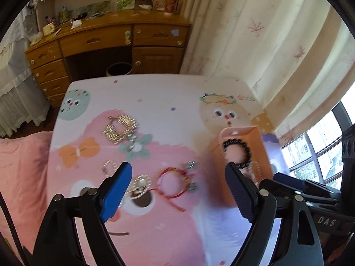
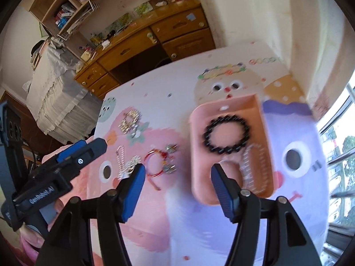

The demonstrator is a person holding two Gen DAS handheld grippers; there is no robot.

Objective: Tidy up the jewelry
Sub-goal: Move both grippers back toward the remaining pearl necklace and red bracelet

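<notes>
Cartoon-printed cloth covers the worktop point(image 2: 295, 128), where a pink tray point(image 2: 261, 119) holds a black bead bracelet point(image 2: 226, 133) and a clear bead strand point(image 2: 250, 166). Only the left view shows the gold jewelry point(image 1: 121, 130) sharply; a red bracelet point(image 1: 173, 182) lies loose. Left gripper point(image 1: 178, 188) and right gripper point(image 2: 177, 188) both stand wide, empty, above the cloth.

I'm in a home bedroom. Wooden desk point(image 1: 106, 42) with drawers and clutter on top across the upper left of my left view, bin point(image 1: 119, 68) under it. Bookshelf point(image 2: 66, 6) upper left of the right view, white lace-covered bed point(image 2: 53, 93) below it. Floral curtain point(image 1: 255, 33) upper right, window point(image 1: 321, 150) at right edge. Cartoon-print table point(image 1: 155, 93) in the centre, pink bedding point(image 1: 20, 166) lower left.
</notes>
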